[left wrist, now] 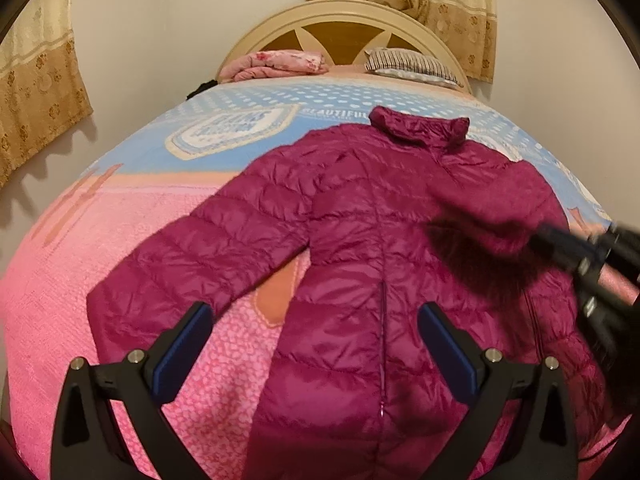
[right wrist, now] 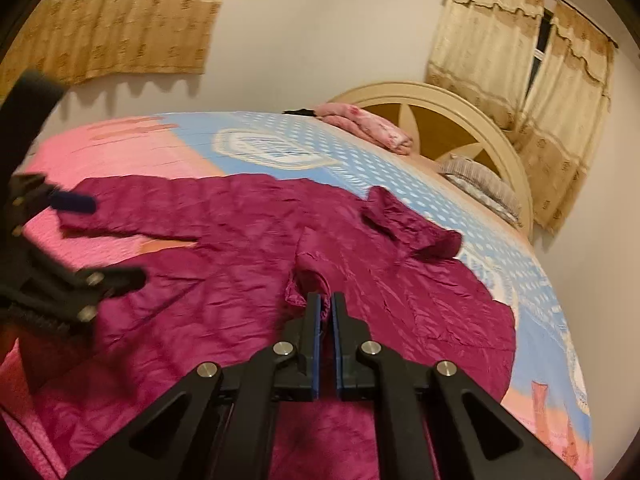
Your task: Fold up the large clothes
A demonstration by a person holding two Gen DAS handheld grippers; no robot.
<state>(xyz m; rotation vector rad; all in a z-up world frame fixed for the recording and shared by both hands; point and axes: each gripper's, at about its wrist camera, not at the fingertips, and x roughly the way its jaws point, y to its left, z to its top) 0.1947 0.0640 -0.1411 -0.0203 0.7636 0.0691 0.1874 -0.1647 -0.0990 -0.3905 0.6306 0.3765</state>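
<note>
One magenta puffer jacket (left wrist: 360,240) lies spread flat on the bedspread (left wrist: 120,280), collar toward the headboard (left wrist: 344,20), one sleeve stretched toward the bed's pink side edge. The right gripper (right wrist: 326,304) has its jaws pinched together on a raised fold of the jacket's other sleeve. The left gripper (left wrist: 316,320) hovers wide apart over the hem, holding nothing.
</note>
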